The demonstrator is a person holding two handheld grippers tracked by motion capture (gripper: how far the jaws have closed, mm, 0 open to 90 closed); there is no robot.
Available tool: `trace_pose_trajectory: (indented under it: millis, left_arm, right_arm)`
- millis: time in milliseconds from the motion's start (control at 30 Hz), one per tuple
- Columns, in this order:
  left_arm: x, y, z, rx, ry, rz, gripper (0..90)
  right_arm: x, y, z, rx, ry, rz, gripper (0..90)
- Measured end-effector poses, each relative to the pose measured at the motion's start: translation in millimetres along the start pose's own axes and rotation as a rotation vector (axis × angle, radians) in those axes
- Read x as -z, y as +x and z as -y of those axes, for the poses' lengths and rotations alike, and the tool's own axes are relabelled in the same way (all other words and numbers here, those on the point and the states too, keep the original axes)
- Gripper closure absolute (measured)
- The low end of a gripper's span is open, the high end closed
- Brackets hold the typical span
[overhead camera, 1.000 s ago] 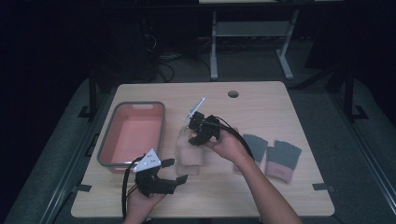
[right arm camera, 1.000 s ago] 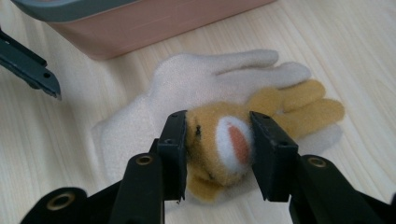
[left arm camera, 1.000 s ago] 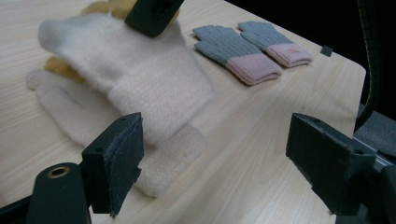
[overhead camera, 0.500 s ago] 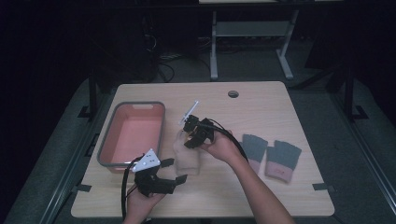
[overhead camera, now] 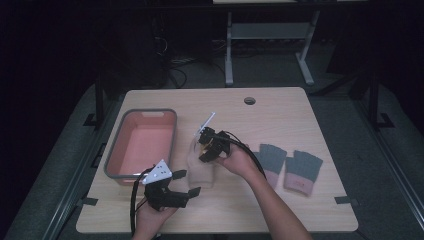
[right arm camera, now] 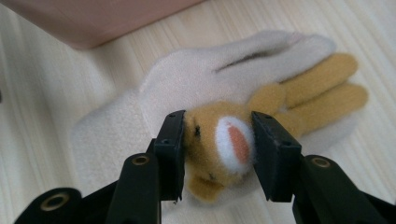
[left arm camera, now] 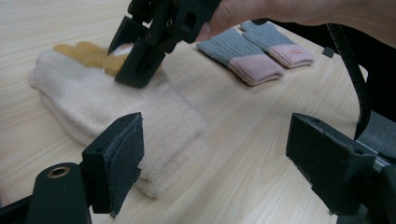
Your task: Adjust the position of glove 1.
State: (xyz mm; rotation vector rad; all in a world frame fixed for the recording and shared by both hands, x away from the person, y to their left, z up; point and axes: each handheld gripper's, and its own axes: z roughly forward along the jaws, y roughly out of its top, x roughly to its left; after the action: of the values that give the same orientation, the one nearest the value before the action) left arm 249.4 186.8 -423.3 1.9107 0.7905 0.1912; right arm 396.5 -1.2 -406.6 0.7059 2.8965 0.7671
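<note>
My right hand-held gripper (right arm camera: 217,154) is down on the cream glove (right arm camera: 154,93), which lies flat on the surface (overhead camera: 280,115) just beside the pink bin (overhead camera: 142,142), between that bin and the pair of grey and pink gloves (overhead camera: 292,165). The glove carries a tan plush animal face (right arm camera: 219,149) with a white muzzle and long tan ears that run out alongside the glove's fingers. My right jaws stand on either side of that face, the pads touching or all but touching its plush cheeks; they sit partly apart around it, and I cannot tell whether they truly press on it. In the high view this same hand-held gripper (overhead camera: 210,147) sits over the far end of the glove (overhead camera: 200,167), with its cable trailing back along my forearm.

My left hand-held gripper (left arm camera: 215,154) is wide open with nothing between its jaws. It hovers low at the near end of the glove (left arm camera: 116,112), the cuff lying just ahead of its left pad. In the high view it (overhead camera: 182,182) is near the front edge of the surface, just beside the bin's near corner, well apart from the grey and pink pair (left arm camera: 257,51) that lie side by side on the right
</note>
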Motion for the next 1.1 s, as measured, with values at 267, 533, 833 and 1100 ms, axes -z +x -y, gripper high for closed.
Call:
trace_pose_trajectory:
  millis: [267,533,833,1100]
  left_arm:
    - [-0.7,0.1,0.1,-0.002,-0.002,-0.005,19.2]
    - [-2.3,0.2,0.4,-0.004,0.006,-0.006,19.3]
    - [-1.5,0.1,0.3,-0.003,0.003,-0.009,19.4]
    - [0.1,0.0,0.1,-0.004,0.000,-0.005,19.4]
  right_arm:
    - [-9.9,-1.4,8.0,-0.027,0.004,-0.019,55.6]
    - [-8.5,-2.4,11.7,-0.041,-0.009,-0.030,47.3]
    - [0.3,1.5,-1.6,-0.027,-0.062,0.003,39.6]
    - [-14.9,7.8,-18.8,0.015,-0.043,-0.006,38.2]
